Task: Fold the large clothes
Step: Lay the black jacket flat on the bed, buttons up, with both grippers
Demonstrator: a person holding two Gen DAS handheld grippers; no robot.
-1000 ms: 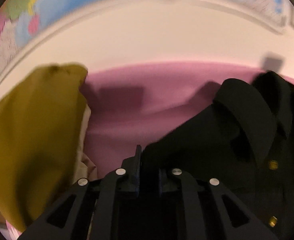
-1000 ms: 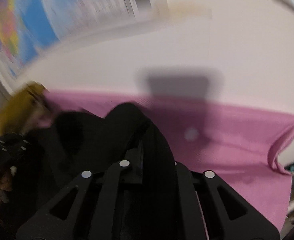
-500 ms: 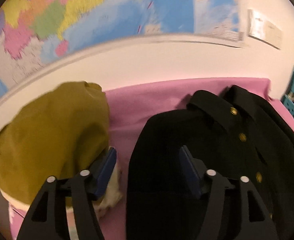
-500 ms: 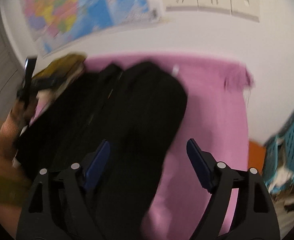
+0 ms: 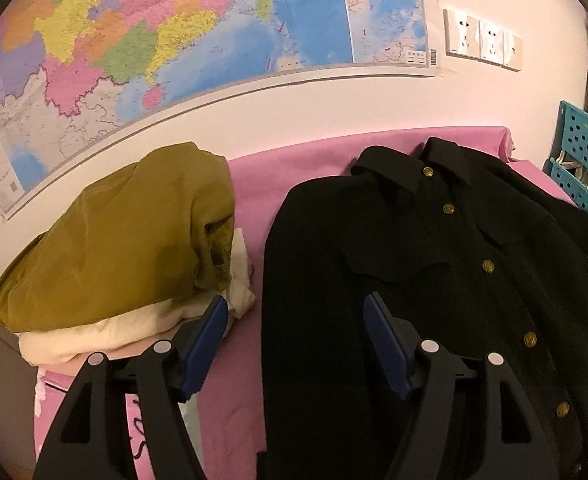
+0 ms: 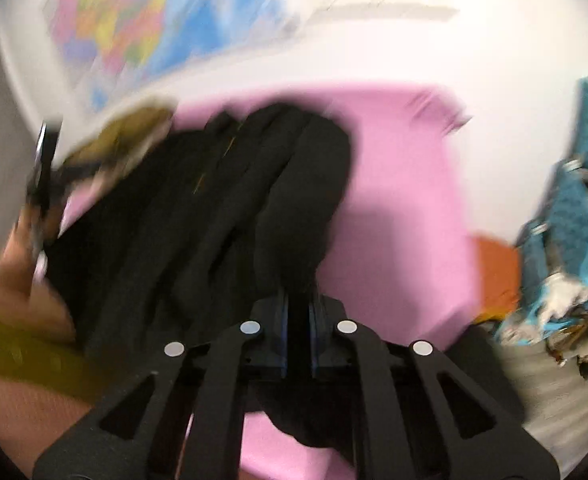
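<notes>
Pink cloth-covered table [image 5: 253, 168] set against a white wall bearing a colourful political map [image 5: 181, 24]. On it lies the black button-front jacket with brass buttons [image 5: 434, 248], front up, collar toward the wall, its long axis running from the wall to the near edge. Left of the jacket, apart from it, a folded olive-green garment [image 5: 125, 236] rests on a cream one [image 5: 93, 336]. Left gripper [image 5: 296, 332] hovers with jaws wide apart, empty, above the jacket's left edge. Right gripper [image 6: 298, 304], view blurred, has its jaws closed on a fold of the jacket's black fabric [image 6: 302, 184]
</notes>
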